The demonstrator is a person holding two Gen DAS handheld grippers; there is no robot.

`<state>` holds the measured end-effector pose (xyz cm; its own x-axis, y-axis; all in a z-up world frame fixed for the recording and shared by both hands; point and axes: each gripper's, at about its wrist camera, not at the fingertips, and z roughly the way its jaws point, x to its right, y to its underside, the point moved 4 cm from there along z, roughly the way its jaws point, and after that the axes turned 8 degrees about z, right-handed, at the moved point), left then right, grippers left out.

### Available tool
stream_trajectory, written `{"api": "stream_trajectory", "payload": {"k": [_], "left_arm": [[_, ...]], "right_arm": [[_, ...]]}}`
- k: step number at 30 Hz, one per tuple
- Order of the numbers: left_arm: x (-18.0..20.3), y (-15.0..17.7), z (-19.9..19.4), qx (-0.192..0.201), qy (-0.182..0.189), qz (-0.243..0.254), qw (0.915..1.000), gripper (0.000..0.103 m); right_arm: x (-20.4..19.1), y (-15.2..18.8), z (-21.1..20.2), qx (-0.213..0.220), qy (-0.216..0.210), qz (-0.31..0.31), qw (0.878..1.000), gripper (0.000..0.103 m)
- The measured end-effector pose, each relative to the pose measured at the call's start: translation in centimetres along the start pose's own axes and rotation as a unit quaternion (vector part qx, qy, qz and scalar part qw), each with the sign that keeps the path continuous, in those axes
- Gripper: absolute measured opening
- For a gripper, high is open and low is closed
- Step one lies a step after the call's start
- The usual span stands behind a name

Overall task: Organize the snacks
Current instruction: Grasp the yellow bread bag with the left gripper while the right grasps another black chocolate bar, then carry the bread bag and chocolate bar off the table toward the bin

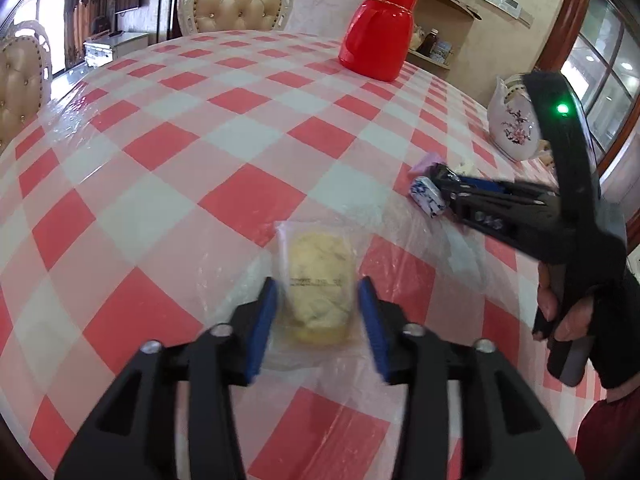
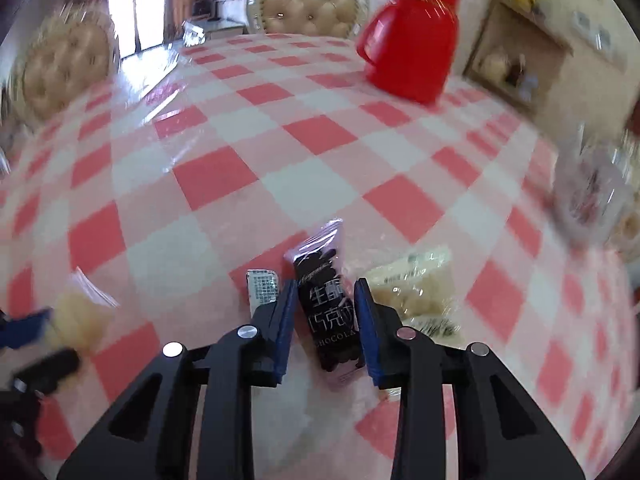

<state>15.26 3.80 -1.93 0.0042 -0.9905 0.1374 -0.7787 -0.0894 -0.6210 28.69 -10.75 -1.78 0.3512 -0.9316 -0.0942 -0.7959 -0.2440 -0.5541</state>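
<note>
A yellow pastry in a clear wrapper (image 1: 318, 280) lies on the checked table (image 1: 160, 140). My left gripper (image 1: 318, 286) straddles it, open, with a gap on each side of the wrapper. My right gripper (image 2: 326, 284) is shut on a dark purple chocolate packet (image 2: 328, 312) that lies flat on the table, its blue pads against both long sides. In the left wrist view the right gripper (image 1: 438, 178) reaches in from the right, held by a gloved hand (image 1: 568, 320), with a blue-and-white wrapped snack (image 1: 427, 197) beside its fingers.
A small silver-white packet (image 2: 262, 290) lies left of the chocolate, and a clear bag of pale pastry (image 2: 412, 288) lies on its right. A red jug (image 1: 378, 30) stands at the far side. A flowered porcelain dish (image 1: 514, 124) sits near the right edge. Padded chairs (image 1: 236, 0) ring the table.
</note>
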Motion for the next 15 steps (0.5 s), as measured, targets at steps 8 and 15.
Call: {"api": "stream_trajectory", "payload": {"k": [8,15], "left_arm": [[-0.8,-0.1,-0.1,-0.018,-0.029,-0.001,0.9994,0.078],[-0.2,0.1,0.3,-0.028,-0.05,0.033,0.9978,0.081]], "right_arm": [[-0.7,4.0,-2.3,-0.015,-0.004,-0.027,1.0,0.024],[-1.1,3.6,-2.4,-0.014,0.02,-0.015,1.0,0.028]]}}
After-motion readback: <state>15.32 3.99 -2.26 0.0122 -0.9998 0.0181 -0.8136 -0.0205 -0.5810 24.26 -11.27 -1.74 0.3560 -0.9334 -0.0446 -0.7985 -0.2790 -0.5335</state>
